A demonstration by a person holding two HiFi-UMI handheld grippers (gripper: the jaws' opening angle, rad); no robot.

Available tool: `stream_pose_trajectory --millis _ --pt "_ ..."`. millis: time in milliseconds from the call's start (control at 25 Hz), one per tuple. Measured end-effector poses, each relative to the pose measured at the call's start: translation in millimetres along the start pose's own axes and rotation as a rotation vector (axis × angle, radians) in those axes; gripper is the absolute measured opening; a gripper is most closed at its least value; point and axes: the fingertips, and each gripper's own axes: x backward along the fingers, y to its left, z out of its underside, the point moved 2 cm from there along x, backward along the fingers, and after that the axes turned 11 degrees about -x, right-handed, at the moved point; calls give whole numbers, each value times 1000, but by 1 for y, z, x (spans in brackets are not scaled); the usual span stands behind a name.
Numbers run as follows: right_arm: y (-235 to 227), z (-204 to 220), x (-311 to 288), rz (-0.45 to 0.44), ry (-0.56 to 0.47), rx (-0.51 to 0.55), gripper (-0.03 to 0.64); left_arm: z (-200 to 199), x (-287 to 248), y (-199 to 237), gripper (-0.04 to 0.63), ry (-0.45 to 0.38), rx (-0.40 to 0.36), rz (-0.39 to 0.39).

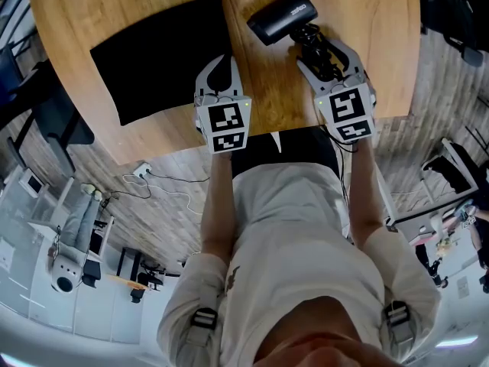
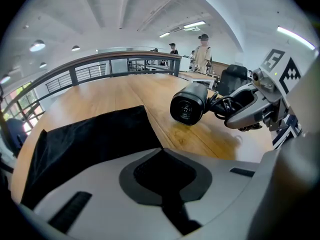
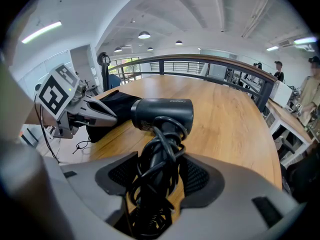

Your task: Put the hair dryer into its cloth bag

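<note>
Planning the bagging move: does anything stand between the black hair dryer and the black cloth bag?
Only the left gripper, at the black cloth bag's edge facing the black hair dryer; otherwise bare wooden table.

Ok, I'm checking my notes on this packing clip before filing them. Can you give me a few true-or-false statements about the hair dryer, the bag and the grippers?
1. The right gripper holds the hair dryer. True.
2. The hair dryer is already inside the bag. False: it is outside the bag, to the bag's right in the head view, in the right gripper.
3. The bag lies flat on the wooden table. True.
4. The cord trails loose across the table. False: it is wound in loops under the dryer's body, between the right gripper's jaws.
</note>
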Motion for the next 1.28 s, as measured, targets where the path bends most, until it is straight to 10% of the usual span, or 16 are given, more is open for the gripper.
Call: stream_pose_trajectory --millis 1280 --pt "18 -5 5 -32 7 44 268 -16 34 17 17 -85 66 31"
